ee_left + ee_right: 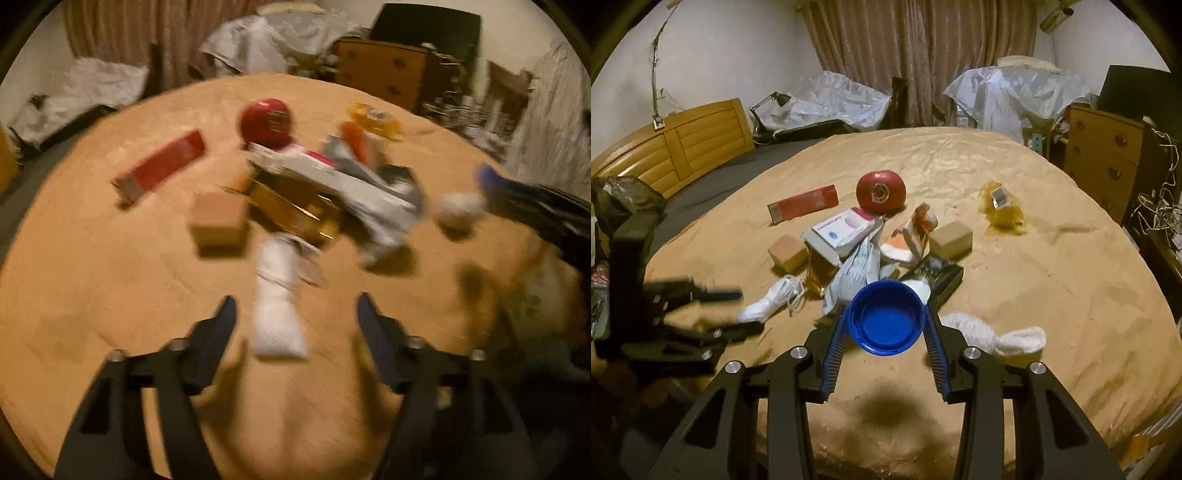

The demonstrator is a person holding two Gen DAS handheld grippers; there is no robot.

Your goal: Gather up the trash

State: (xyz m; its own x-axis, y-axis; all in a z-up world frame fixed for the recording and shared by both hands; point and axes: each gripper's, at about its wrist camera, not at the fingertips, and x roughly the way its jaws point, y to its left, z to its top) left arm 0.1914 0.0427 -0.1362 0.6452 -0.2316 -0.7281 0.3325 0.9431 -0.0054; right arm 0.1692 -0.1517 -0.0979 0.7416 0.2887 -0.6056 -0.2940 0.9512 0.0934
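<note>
My right gripper is shut on a blue plastic lid and holds it above the tan bedspread. My left gripper is open and hovers just short of a white sock; that view is blurred. In the right wrist view the left gripper sits at the left beside the same sock. A pile of trash lies mid-bed: a white box, a grey bag, an orange-white carton, a gold pack, a red ball-shaped thing.
A red flat box, two small cardboard cubes, a yellow wrapper, a black box and a second white sock lie around. A wooden headboard is left, a dresser right.
</note>
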